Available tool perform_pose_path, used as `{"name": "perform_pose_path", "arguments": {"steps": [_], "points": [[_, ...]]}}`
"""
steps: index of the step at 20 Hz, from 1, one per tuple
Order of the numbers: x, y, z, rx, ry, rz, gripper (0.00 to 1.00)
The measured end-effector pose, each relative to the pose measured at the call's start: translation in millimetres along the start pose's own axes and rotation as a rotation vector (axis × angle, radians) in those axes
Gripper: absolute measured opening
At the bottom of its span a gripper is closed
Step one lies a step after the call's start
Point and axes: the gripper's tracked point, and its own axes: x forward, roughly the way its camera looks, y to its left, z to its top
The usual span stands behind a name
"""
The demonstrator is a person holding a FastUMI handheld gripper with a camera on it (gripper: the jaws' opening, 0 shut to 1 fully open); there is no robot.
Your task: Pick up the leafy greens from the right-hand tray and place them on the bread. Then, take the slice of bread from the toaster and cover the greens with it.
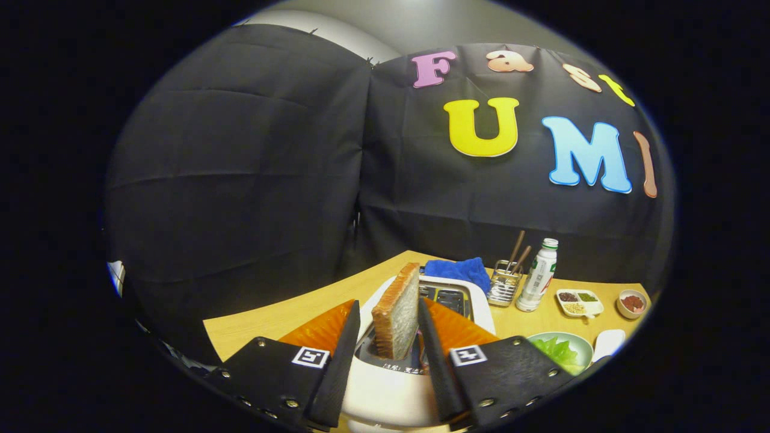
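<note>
Bread slice (397, 313) stands upright in the lower middle of the frame, its lower end at the slot of the white toaster (385, 391), and it sits between the two fingers of my claw (390, 355). My fingers are apart, one on each side of the slice; the right one looks close to the cut face, the left one stands off from the crust, so I judge I am not yet clamped on it, though I cannot tell for sure whether the right finger touches. Whether the slice is fully seated or partly lifted I cannot say either. Down at the lower right of the frame, a green bowl-like dish (580, 343) holds leafy greens (556, 352), so some greens lie in a dish and not on bread; the bottom bread slice I cannot make out here, so whether greens already lie on it is open. By my reading the toast part of the job is in hand: the slice is still to be carried out of the toaster and laid over the greens. Farther back on the wooden bench (289, 316) stand a blue cloth (460, 270), a wire holder with chopsticks (505, 282) and a bottle (538, 276).
</note>
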Motion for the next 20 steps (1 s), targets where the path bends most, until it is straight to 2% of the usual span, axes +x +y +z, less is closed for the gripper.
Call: {"name": "perform_pose_path", "arguments": {"steps": [2, 4, 6, 11, 20], "points": [[2.0, -4.4, -0.6, 0.032, -0.020, -0.017, 0.17], [4.4, -1.5, -1.2, 0.066, -0.004, -0.008, 0.16], [2.1, -7.3, 1.5, 0.056, -0.003, -0.014, 0.03], [-0.3, -6.3, 2.3, 0.050, -0.004, 0.001, 0.03], [-9.3, -19.0, 43.1, 0.084, -0.061, 0.028, 0.03]]}}
